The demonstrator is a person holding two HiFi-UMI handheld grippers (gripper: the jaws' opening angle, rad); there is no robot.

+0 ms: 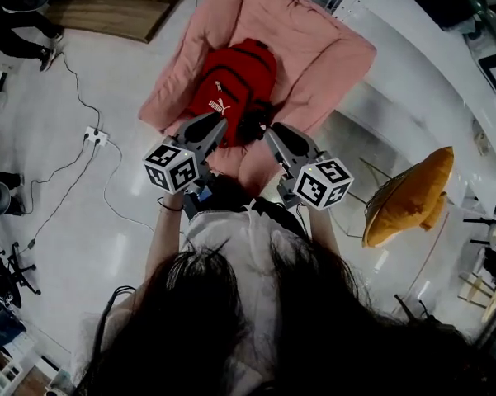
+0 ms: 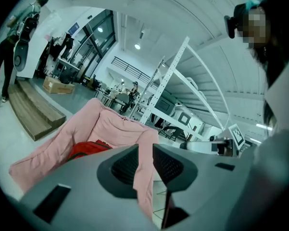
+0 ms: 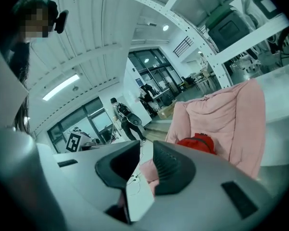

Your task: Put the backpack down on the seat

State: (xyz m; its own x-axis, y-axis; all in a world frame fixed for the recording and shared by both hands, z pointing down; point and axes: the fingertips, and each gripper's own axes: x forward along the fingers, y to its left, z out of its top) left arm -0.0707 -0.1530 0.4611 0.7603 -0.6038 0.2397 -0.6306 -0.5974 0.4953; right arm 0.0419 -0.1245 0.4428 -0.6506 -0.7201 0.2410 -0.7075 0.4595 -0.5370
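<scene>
The red backpack lies on the pink cushioned seat, top toward the seat's back. Both grippers are raised close to the person's chest, near the seat's front edge and clear of the backpack. My left gripper points at the backpack's lower left, my right gripper at its lower right. In the left gripper view my left gripper shows a narrow gap with nothing in it; beyond lie the seat and backpack. My right gripper is likewise narrow and empty, with the backpack on the seat ahead.
A yellow cushioned wire chair stands to the right. A power strip with cables lies on the floor at left. A wooden platform is behind the seat, white shelving to its right. People stand further off.
</scene>
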